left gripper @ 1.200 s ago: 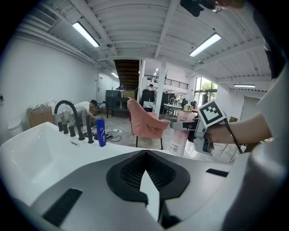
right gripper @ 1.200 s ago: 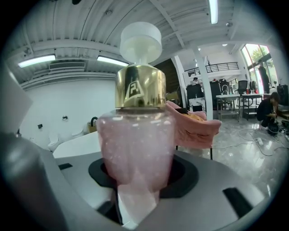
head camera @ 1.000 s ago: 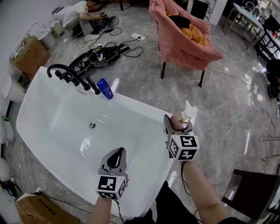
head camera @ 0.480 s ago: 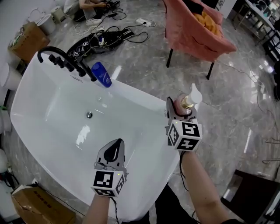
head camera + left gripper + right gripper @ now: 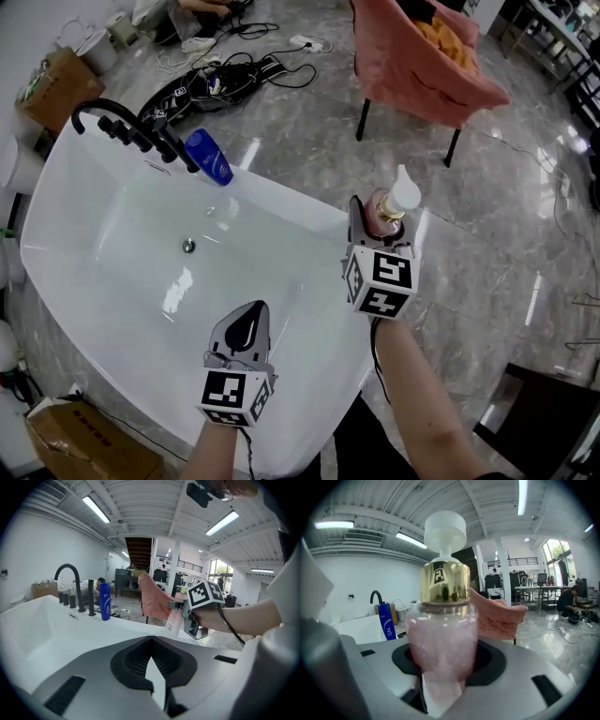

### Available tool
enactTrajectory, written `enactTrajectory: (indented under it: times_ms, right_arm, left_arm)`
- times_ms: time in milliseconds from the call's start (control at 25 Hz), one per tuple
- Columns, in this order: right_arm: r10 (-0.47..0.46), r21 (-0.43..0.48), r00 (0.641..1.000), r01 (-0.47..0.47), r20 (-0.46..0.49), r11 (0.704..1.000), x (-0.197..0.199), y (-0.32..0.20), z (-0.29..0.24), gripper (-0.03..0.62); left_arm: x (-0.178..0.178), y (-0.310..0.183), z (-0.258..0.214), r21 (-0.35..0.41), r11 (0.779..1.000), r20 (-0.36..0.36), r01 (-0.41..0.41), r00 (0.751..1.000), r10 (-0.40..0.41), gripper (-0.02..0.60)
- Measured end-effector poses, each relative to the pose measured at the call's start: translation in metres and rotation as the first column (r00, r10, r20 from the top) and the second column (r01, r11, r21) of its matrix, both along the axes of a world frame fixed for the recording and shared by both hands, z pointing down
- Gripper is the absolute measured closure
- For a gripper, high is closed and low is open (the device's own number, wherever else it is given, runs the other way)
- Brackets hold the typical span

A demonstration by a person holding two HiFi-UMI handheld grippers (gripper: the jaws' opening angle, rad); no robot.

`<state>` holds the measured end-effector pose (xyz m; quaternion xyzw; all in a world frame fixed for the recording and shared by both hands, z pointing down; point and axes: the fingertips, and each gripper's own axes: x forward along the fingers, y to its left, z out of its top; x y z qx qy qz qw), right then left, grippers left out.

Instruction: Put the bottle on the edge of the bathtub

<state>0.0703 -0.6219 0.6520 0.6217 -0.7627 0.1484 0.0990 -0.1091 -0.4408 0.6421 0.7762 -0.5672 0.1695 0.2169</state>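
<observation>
Right now the right gripper is clamped on the pink pump bottle, with the jaws gripping the lower body. The right gripper view shows the glass wedged between the pads. The bottle is upright with its long axis vertical and the white pump head on top.

Key relation: the bottle sits at the right-hand far corner of the bathtub, over the rim or just outside it on the floor side. Neither the head view nor the left gripper view shows whether the base touches the rim. My read is that a small shift toward the basin and then straight down would seat it flat. The ledge is narrow, so it needs centring before release or it could tip.

The right hand owns this move. The left gripper has its jaws together and nothing in them. It hovers over the tub's near side, well apart from the bottle.

A blue bottle already stands on the rim, just beside the black faucet, well away from the drop spot.

Writing: the gold collar carries an "F"-like emblem. The pink bottle has a white label, but its print is too small to read. The blue bottle's label is also illegible.
</observation>
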Motion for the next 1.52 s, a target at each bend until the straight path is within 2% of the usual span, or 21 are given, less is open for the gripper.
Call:
enactTrajectory:
  times_ms: [240, 400, 680, 840, 1040, 1520]
  right_arm:
    - [0.071, 0.003, 0.997, -0.071, -0.009, 0.997, 0.002, -0.002, -0.001, 0.373]
    - [0.056, 0.026, 0.996, -0.054, -0.071, 0.998, -0.007, 0.001, -0.002, 0.372]
    - [0.050, 0.044, 0.996, -0.047, -0.069, 0.998, -0.010, 0.001, -0.002, 0.368]
    - [0.012, 0.046, 0.995, -0.008, -0.099, 0.999, -0.012, 0.002, -0.002, 0.368]
    - [-0.026, 0.050, 0.994, 0.031, -0.108, 0.998, -0.019, 0.004, -0.006, 0.316]
    - [0.008, 0.020, 0.994, -0.006, -0.109, 1.000, -0.009, 0.049, -0.021, 0.292]
  left_arm:
    - [0.004, 0.000, 0.001, -0.003, 1.000, -0.003, 0.001, 1.000, -0.001, 0.566]
    - [0.004, 0.001, 0.002, -0.007, 1.000, -0.009, 0.006, 1.000, -0.006, 0.566]
    - [0.004, 0.004, 0.005, -0.014, 1.000, -0.022, -0.006, 1.000, 0.006, 0.566]
    - [0.003, 0.006, 0.007, -0.014, 1.000, -0.020, -0.014, 1.000, 0.014, 0.566]
    - [-0.006, 0.007, 0.011, -0.025, 1.000, -0.028, 0.008, 1.000, -0.008, 0.566]
    - [-0.017, 0.031, -0.018, 0.008, 1.000, -0.059, 0.011, 0.998, -0.010, 0.566]
